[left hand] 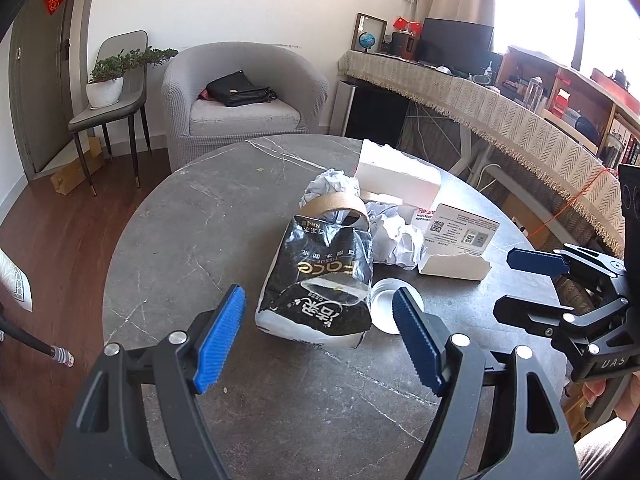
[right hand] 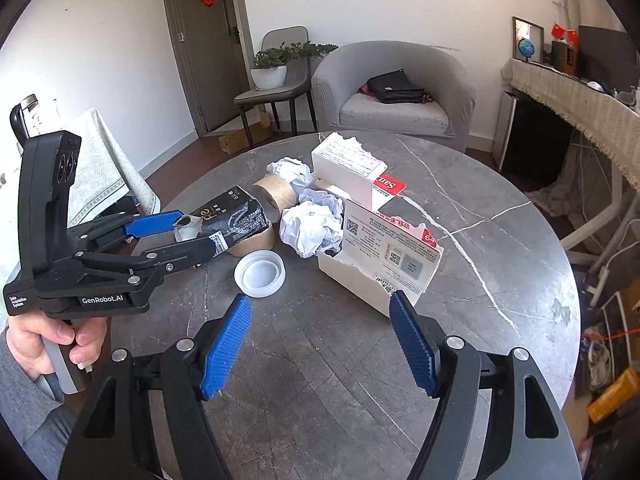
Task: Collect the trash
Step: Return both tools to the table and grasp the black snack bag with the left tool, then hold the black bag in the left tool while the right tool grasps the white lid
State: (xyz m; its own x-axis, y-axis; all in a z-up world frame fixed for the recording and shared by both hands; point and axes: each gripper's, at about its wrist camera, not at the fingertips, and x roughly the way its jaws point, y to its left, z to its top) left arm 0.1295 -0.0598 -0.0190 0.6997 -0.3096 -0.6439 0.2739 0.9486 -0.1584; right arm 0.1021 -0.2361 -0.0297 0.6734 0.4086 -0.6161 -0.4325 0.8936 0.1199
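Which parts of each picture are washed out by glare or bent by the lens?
Left wrist view: the window at top right is blown out white, and the desk edge bows into a curve. Right wrist view: lighting is even, the door leans, and the corners are black.

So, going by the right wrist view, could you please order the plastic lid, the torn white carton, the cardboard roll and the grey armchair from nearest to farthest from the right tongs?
From the right tongs, which are open:
1. Plastic lid, just ahead to the left; the torn white carton, ahead to the right, is too close to call against it.
2. Cardboard roll, mid-table, left of centre.
3. Grey armchair, beyond the table.
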